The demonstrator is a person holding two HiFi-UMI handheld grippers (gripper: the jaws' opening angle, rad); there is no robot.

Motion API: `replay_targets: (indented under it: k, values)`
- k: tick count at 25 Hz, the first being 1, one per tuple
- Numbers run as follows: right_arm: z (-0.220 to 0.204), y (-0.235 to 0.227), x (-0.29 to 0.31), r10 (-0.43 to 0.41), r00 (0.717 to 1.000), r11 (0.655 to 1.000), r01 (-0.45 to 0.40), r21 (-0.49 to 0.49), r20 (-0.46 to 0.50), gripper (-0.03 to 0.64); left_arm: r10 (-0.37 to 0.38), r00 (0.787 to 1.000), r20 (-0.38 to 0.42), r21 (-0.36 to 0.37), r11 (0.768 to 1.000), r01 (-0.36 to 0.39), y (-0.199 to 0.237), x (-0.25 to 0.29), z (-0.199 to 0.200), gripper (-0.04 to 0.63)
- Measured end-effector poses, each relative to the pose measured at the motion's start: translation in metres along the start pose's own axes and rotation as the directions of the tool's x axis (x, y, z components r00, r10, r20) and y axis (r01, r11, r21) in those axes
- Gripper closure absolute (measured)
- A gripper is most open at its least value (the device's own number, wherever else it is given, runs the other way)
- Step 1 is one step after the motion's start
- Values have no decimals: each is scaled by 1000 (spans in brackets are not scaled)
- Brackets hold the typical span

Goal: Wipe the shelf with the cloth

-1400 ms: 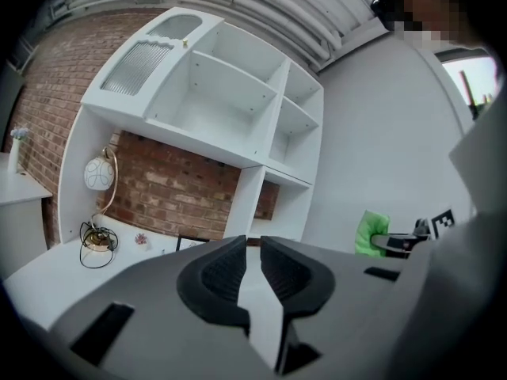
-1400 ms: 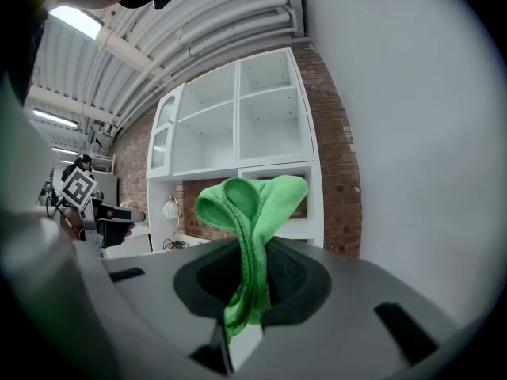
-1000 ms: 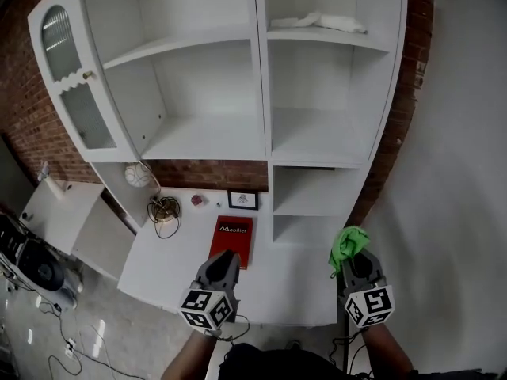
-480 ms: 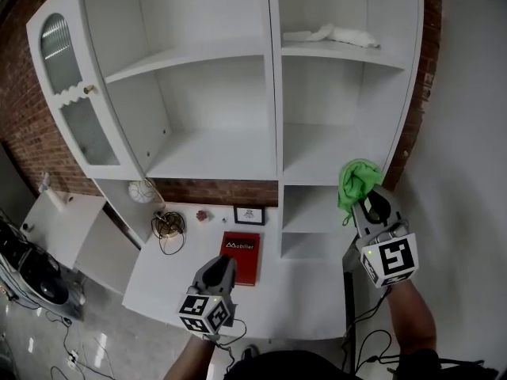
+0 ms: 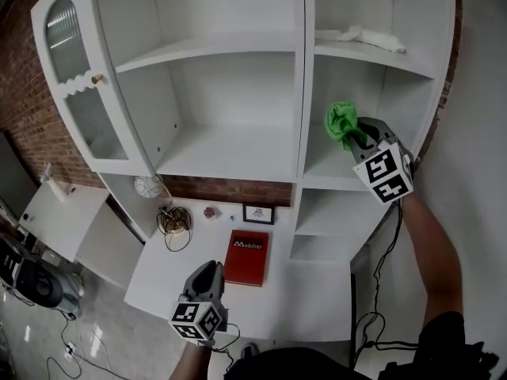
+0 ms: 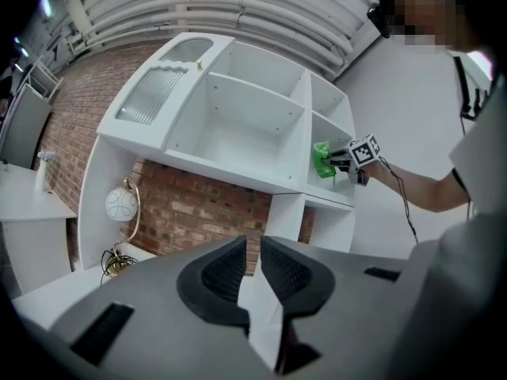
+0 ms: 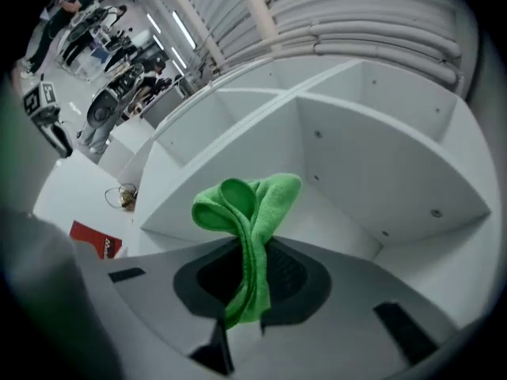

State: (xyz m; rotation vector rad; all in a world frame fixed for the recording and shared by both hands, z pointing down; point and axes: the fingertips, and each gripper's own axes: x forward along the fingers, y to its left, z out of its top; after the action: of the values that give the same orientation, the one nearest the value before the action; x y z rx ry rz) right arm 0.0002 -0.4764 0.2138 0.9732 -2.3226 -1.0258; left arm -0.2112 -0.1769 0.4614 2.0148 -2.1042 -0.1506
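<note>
My right gripper (image 5: pixel 358 136) is shut on a bunched green cloth (image 5: pixel 342 123), held up in front of the middle compartment of the white shelf unit's right column. The cloth (image 7: pixel 249 212) sticks up out of the jaws, just above the white shelf board (image 7: pixel 337 224) without clearly touching it. My left gripper (image 5: pixel 208 275) hangs low over the white desk, its jaws together and holding nothing. In the left gripper view the pads (image 6: pixel 226 269) nearly meet, and the cloth (image 6: pixel 321 159) shows far off at the shelf.
A white cloth (image 5: pixel 360 34) lies on the shelf above. On the desk (image 5: pixel 317 299) are a red book (image 5: pixel 246 256), a small picture frame (image 5: pixel 258 213), a coil of wire (image 5: pixel 173 218) and a globe lamp (image 5: pixel 147 186). The glass cabinet door (image 5: pixel 75 93) stands open at the left.
My right gripper has risen with the green cloth from desk height to the middle right shelf. The left gripper has stayed low over the desk.
</note>
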Motion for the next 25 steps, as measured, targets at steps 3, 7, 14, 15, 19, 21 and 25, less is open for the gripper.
replay_targets:
  k: [3,7,14,15,19,21,25]
  values:
    - [-22,-3,46,53,994,996,-59,-60,-100,565,49,999,4,-11,999,-48,15,-12,-3,540]
    - [-48,1,100,125,972,984,-148,-103,-200,563,105,995,1,-16,994,-105,30,-26,-5,540]
    - [-78,22,165,172,915,944,-259,-203,-366,563,176,984,-1,-21,984,-175,44,-44,-8,540]
    - [-79,25,171,178,908,940,-270,-207,-378,563,184,983,-1,-20,983,-184,46,-46,-8,540]
    - [-80,45,184,230,887,921,-331,-204,-401,564,201,980,1,-25,979,-201,53,-51,-8,540]
    - [-78,58,182,277,875,909,-373,-187,-398,565,188,982,12,-40,982,-187,52,-49,-8,540]
    - [-72,71,169,331,856,887,-426,-178,-396,565,150,988,21,-10,989,-150,49,-34,1,540]
